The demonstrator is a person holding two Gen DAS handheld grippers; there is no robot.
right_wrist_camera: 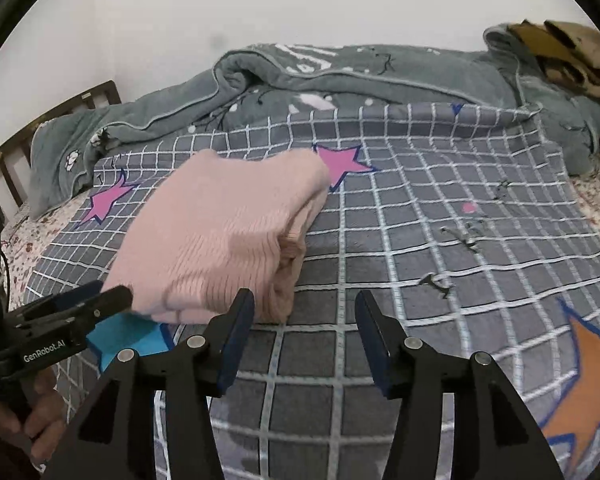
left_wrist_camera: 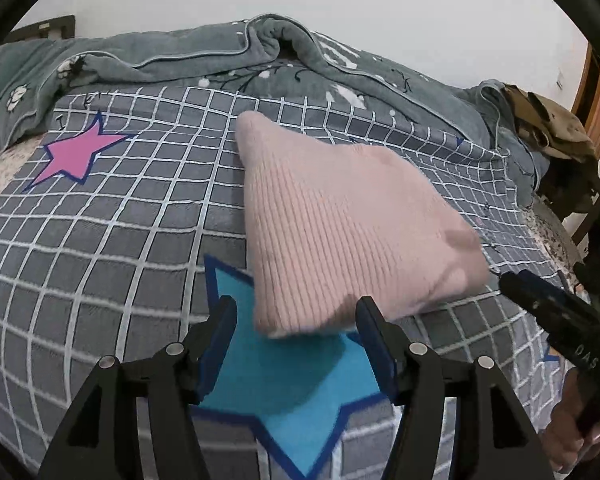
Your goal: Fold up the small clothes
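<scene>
Folded sweater down on bed; both grippers spread, empty, just short of it.

Left wrist view, left to right: pink star upper left on checked sheet; left gripper bottom centre, jaws apart, nothing pinched, sweater mid-frame with near corner just ahead over blue star; right gripper at right edge. Right wrist view: sweater left of centre, layered fold edge facing right; right gripper lower centre, spread, bare sheet between fingers. Fold looks done, judging by compact stack. Best now: no snagging of knit, no nudging of near edge; if tidying, press flat from above, not sideways.
</scene>
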